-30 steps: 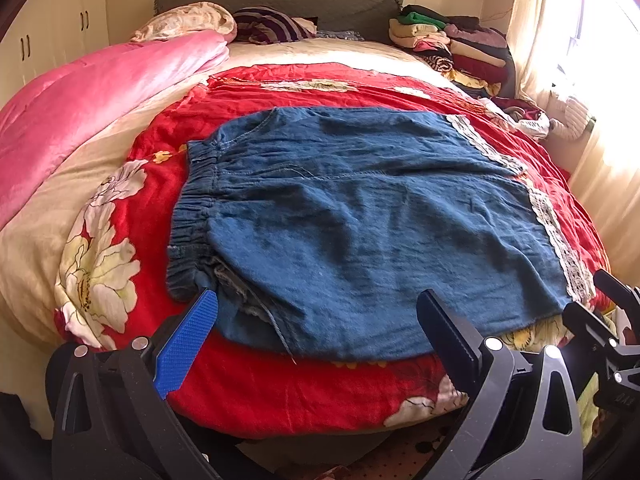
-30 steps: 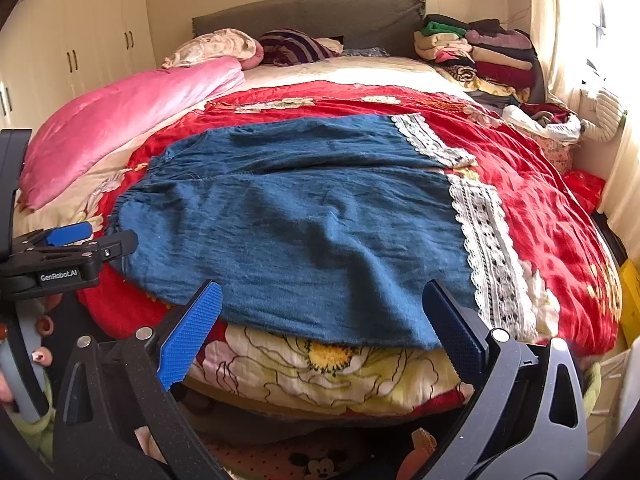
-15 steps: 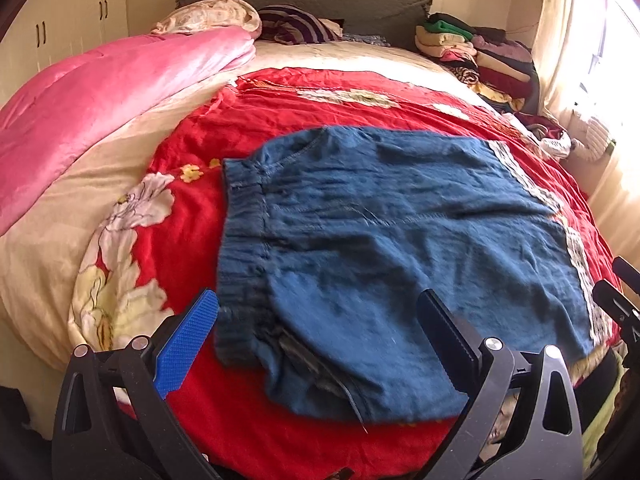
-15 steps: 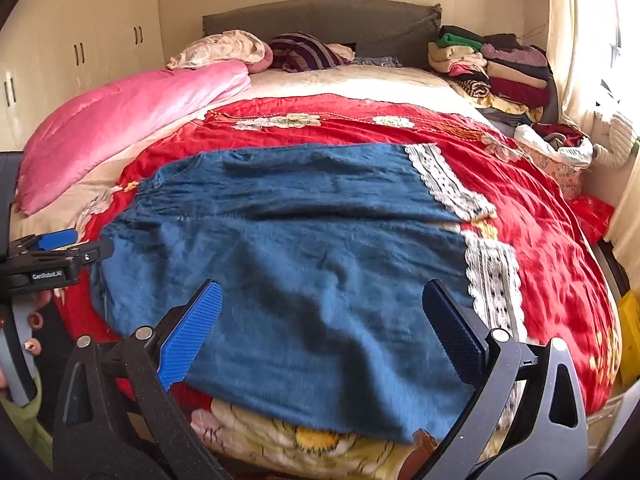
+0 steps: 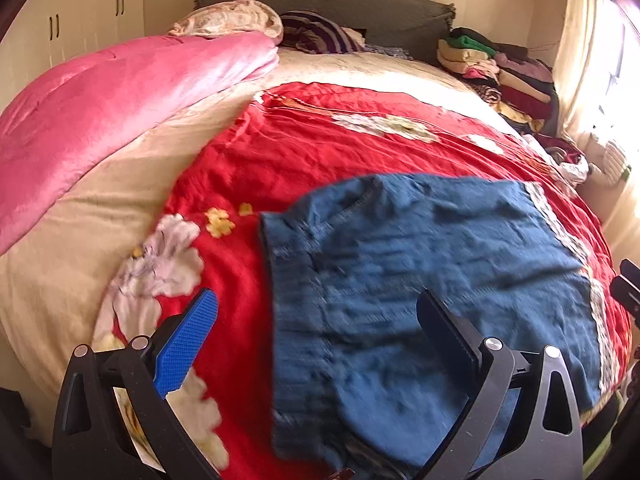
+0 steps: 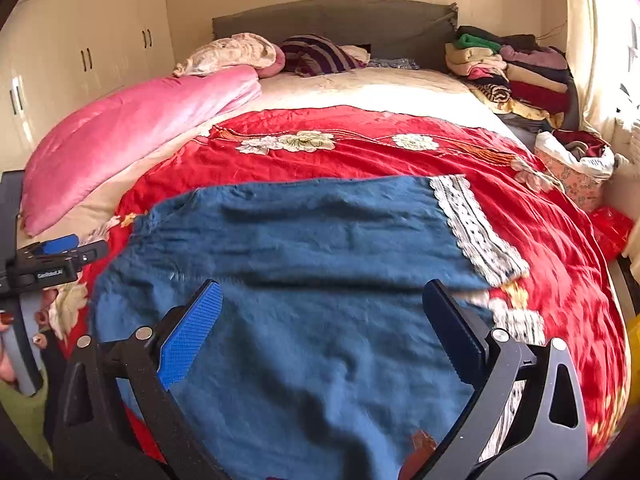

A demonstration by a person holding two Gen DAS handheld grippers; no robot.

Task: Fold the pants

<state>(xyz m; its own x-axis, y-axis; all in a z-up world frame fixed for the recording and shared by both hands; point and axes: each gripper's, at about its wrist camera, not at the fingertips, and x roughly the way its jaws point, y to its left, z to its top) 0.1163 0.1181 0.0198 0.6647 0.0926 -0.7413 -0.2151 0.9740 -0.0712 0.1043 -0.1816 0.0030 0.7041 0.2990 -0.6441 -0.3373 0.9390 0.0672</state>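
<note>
Blue denim pants (image 5: 420, 280) with lace-trimmed hems (image 6: 476, 228) lie flat on a red flowered bedspread (image 5: 320, 136), waistband to the left, legs to the right. My left gripper (image 5: 316, 336) is open and empty, hovering over the waistband end. My right gripper (image 6: 320, 328) is open and empty above the near leg (image 6: 320, 360). The left gripper also shows at the left edge of the right wrist view (image 6: 48, 264), and part of the right gripper at the right edge of the left wrist view (image 5: 628, 288).
A pink quilt (image 5: 100, 112) lies along the bed's left side. Pillows (image 6: 240, 52) sit at the grey headboard (image 6: 340, 16). A stack of folded clothes (image 6: 512, 72) is at the far right, with more clutter (image 6: 576, 164) beside the bed. White wardrobes (image 6: 80, 60) stand left.
Both grippers have moved forward and lower over the pants, from beyond the bed's near edge to above the cloth. Both stay open. The pants have not moved.
</note>
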